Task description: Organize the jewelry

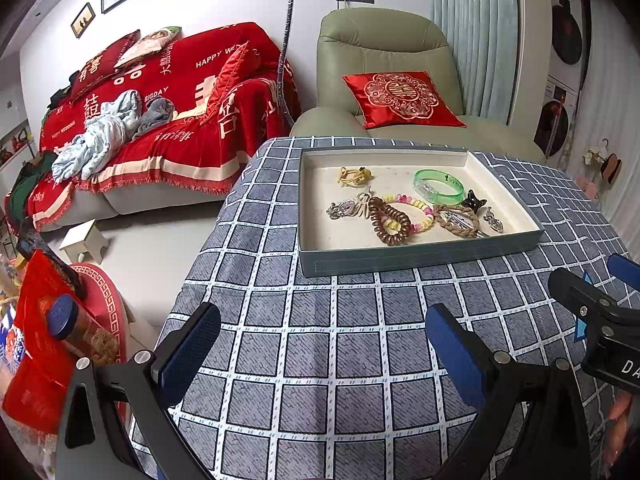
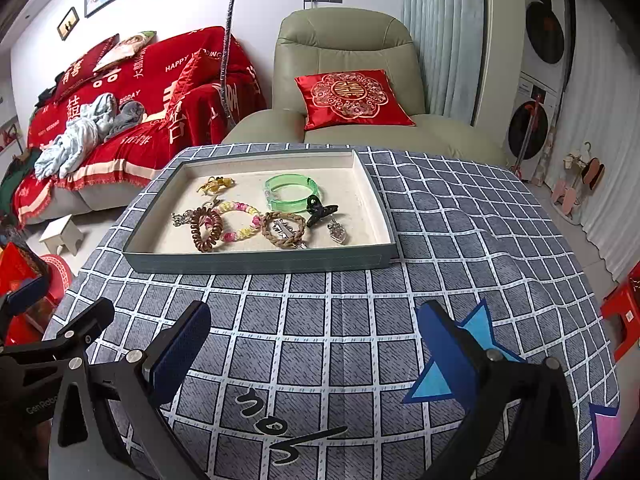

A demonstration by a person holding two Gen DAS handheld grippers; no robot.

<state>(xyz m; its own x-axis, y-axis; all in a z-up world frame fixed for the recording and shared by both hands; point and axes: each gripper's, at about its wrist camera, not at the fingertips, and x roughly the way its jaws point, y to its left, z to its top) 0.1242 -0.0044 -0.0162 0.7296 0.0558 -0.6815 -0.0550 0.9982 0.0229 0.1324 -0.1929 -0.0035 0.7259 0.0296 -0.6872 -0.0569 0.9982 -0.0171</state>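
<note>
Straight ahead of both wide-open, empty tools, well apart across the checked table [image 2: 360,320], sits the tray [image 2: 260,262] of jewelry [image 2: 240,220], its long side crosswise, lying ahead-left of the right tool [image 2: 320,344] and ahead-right of the left tool [image 1: 324,344], neither clearly nearer.

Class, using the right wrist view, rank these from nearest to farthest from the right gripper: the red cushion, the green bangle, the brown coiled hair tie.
From the right gripper:
1. Brown coiled hair tie, front left of the tray.
2. Green bangle, tray's middle, toward the back.
3. Red cushion, on the armchair beyond the table.
</note>
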